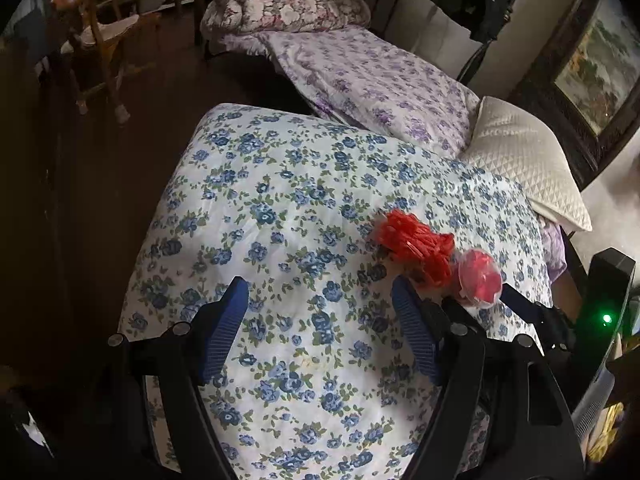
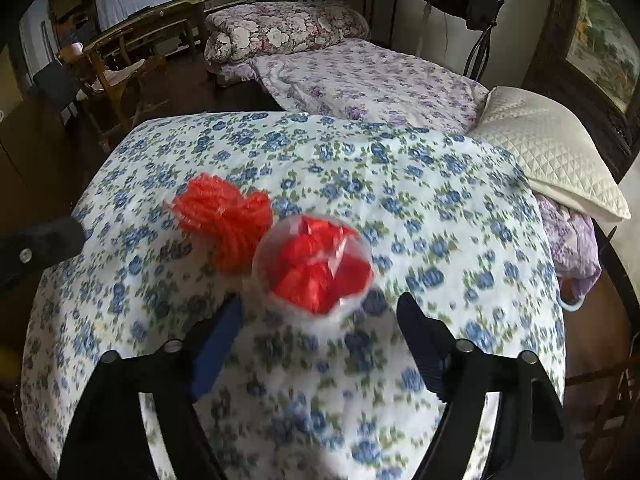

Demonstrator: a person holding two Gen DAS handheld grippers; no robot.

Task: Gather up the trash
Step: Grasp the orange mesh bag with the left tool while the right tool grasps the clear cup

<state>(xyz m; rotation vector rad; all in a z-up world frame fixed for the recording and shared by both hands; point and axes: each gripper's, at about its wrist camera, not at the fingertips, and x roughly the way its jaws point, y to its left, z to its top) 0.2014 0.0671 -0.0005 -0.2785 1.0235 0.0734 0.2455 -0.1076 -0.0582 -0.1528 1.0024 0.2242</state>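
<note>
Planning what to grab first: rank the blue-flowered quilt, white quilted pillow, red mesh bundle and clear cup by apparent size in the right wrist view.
1. Blue-flowered quilt
2. White quilted pillow
3-4. Red mesh bundle and clear cup: alike; the cup sits nearer the camera, so unsure.

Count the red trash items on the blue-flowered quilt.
2. A loose red crumpled plastic bundle lies on the blue-flowered quilt; touching it, nearer the right gripper, a clear plastic cup stuffed with red plastic. Others may be hidden behind the grippers.
</note>
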